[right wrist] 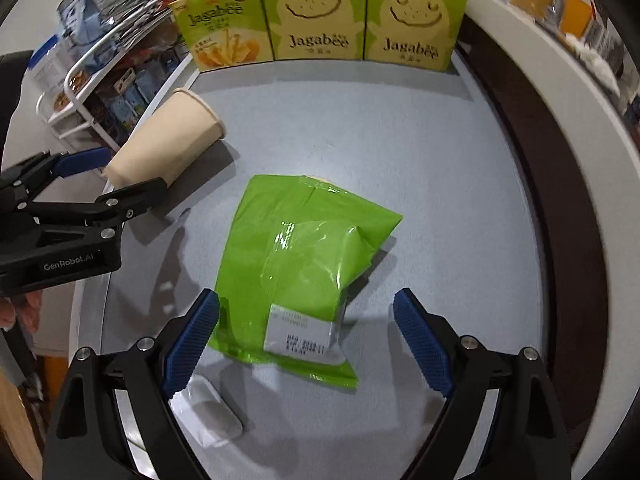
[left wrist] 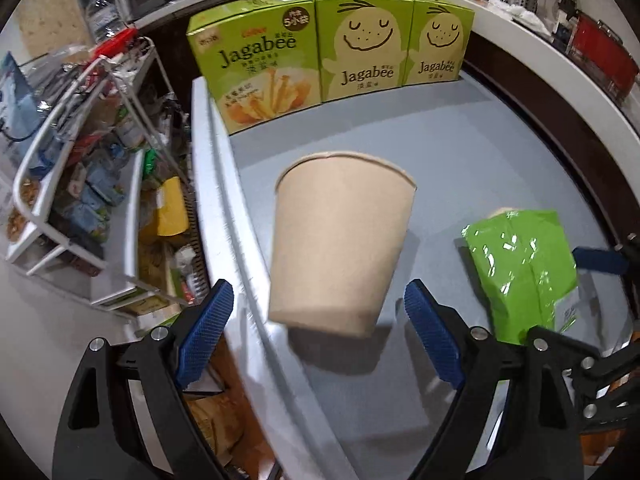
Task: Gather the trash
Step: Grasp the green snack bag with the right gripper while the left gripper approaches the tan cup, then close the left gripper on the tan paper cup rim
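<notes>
Your left tongs (left wrist: 318, 334) gape wide around the base of a tan, matte paper cup (left wrist: 340, 240) lying on its side at the grey tabletop's (right wrist: 400, 152) 9 o'clock edge, gripping nothing. Your right tongs (right wrist: 306, 338) are equally wide, empty, flanking a glossy, crinkled green plastic snack bag (right wrist: 300, 256) mid-tabletop. Three green cardboard Jagabee boxes (right wrist: 318, 16) stand at 12 o'clock.
</notes>
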The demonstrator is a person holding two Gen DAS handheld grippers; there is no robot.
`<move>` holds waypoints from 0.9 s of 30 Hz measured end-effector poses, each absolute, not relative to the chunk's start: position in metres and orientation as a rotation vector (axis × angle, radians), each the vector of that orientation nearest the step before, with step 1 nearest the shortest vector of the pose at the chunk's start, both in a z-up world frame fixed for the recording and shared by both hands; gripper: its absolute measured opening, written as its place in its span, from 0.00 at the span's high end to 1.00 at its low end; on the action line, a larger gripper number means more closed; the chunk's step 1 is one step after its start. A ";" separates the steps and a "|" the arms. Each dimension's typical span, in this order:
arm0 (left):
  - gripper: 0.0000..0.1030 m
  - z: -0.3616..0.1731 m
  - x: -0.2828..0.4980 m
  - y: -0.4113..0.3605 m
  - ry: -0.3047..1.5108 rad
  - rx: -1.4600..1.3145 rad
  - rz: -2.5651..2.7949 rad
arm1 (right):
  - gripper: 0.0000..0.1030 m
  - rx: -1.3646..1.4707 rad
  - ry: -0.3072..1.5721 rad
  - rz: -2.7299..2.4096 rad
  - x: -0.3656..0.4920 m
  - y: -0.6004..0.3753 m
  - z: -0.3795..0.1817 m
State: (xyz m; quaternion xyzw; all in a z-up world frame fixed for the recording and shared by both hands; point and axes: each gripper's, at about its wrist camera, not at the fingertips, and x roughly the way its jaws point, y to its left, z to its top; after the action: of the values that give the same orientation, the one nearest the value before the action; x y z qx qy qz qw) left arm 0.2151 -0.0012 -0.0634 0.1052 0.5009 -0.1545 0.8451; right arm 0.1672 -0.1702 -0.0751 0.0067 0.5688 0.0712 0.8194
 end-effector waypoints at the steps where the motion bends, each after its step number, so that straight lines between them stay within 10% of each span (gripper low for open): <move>1: 0.14 -0.065 0.218 -0.002 1.059 0.205 -0.349 | 0.19 0.056 1.222 0.180 0.170 -0.173 -0.080; 7: 0.41 -0.076 0.218 -0.012 1.090 0.181 -0.440 | 0.38 0.087 1.220 0.271 0.168 -0.188 -0.081; 27: 0.42 -0.060 0.134 -0.016 1.077 0.186 -0.516 | 0.43 0.018 1.247 0.307 0.113 -0.224 -0.073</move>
State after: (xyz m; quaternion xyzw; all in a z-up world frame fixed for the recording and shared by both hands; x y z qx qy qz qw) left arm 0.1338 -0.0165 -0.0603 0.0876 0.5063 -0.2427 0.8228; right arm 0.1126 -0.2241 -0.0729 0.0085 0.5814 0.1430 0.8009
